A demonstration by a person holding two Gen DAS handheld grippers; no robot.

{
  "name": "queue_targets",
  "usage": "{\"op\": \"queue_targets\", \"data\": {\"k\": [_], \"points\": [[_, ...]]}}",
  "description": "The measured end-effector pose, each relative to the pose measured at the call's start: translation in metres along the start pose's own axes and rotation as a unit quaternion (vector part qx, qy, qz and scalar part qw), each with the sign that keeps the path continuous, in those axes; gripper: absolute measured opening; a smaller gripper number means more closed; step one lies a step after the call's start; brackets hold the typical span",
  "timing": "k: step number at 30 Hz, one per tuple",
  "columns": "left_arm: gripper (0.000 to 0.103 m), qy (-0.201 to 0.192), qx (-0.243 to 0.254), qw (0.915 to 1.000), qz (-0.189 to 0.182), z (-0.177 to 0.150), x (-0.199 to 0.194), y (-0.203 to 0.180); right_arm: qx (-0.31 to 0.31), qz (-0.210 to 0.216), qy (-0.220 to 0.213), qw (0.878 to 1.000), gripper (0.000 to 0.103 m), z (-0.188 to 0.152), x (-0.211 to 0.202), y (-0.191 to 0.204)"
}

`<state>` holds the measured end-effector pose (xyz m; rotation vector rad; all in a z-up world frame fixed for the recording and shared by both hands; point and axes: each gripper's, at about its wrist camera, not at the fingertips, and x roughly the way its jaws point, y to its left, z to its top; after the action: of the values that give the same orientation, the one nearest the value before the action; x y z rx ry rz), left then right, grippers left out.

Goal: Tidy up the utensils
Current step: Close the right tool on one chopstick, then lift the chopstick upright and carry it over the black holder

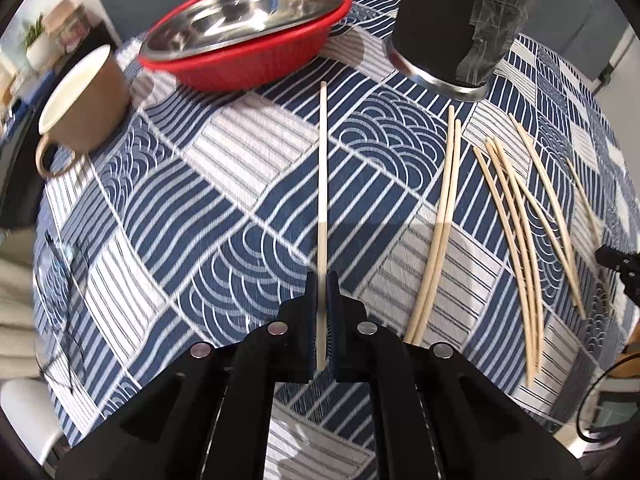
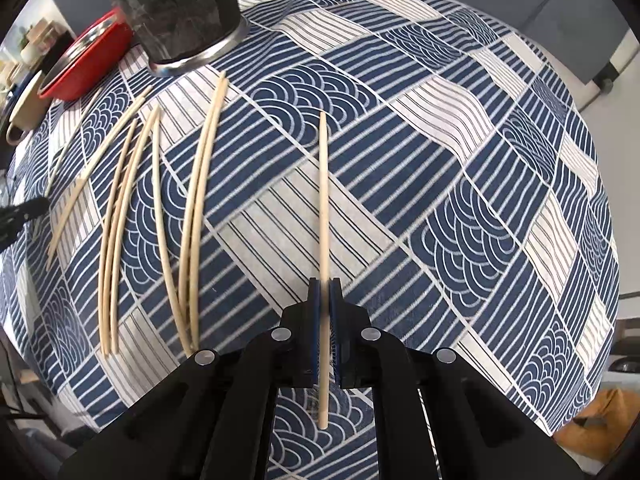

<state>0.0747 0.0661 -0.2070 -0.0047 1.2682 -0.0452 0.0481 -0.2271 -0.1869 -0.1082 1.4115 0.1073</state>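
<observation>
Each gripper, left (image 1: pixel 322 280) and right (image 2: pixel 325 284), pinches one chopstick. Advice: keep both clamped, carry them tip-down into the dark holder (image 1: pixel 464 20).

Matt wooden chopsticks (image 1: pixel 440 224), woven cloth (image 1: pixel 224 208), glossy steel dish (image 1: pixel 240 12)

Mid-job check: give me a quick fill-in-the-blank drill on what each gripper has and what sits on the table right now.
1. The left gripper is shut on one ____.
2. The steel bowl rests inside a ____ basket.
3. The right gripper holds a chopstick and is ____.
4. The loose chopsticks lie on the ____ tablecloth.

Missing words: chopstick; red; shut; blue-and-white
</observation>
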Motion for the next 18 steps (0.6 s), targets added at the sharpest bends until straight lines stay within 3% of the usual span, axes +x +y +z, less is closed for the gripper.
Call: {"op": "queue_targets", "data": {"k": [7, 12, 18], "points": [[0.004, 0.046, -0.059, 0.9945, -0.073, -0.016, -0.019, 0.037, 0.077, 0.054, 0.019, 0.995, 0.004, 0.001, -0.001, -0.032], [0.004, 0.039, -0.065, 0.9927, -0.093, -0.031, -0.041, 0.040, 0.088, 0.068, 0.005, 0.994, 0.005, 0.005, -0.008, -0.049], [0.004, 0.007, -0.049, 0.9938, -0.100, -0.034, -0.082, 0.037, 0.090, 0.098, -0.023, 0.991, 0.005, 0.018, -0.030, -0.042]]}}
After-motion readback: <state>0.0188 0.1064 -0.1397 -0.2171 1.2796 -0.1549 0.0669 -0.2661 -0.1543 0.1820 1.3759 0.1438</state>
